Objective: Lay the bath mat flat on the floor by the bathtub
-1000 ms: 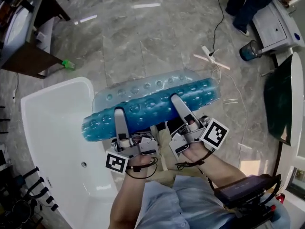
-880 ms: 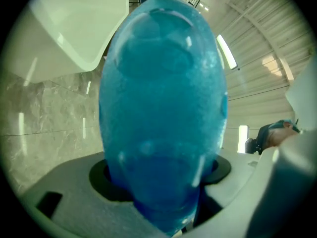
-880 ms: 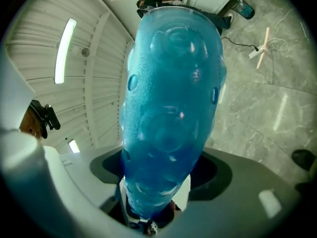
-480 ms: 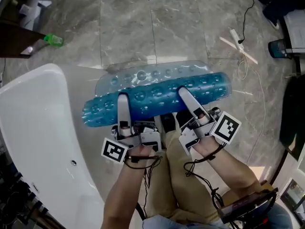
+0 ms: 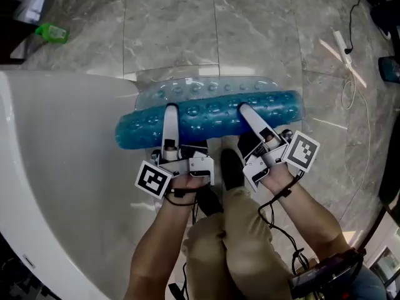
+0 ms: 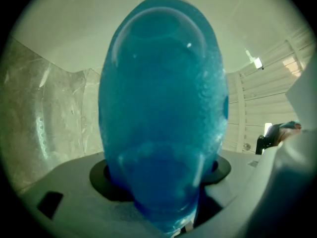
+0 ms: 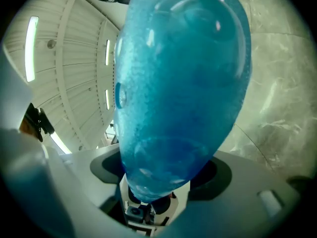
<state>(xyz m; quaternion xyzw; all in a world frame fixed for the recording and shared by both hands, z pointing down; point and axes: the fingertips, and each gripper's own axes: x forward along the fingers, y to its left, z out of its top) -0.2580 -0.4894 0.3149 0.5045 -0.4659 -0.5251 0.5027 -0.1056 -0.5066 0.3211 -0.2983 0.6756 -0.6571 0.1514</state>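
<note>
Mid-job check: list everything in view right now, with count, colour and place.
bath mat: one, translucent blue, partly unrolled, centre, next to the bathtub
bathtub: one, white, left
floor: grey marble tiles
bottle: one, green, on the floor, top left
cable: one, white, on the floor, right
legs: two, tan trousers, bottom centre
left gripper: white, jaws shut on the bath mat
right gripper: white, jaws shut on the bath mat
</note>
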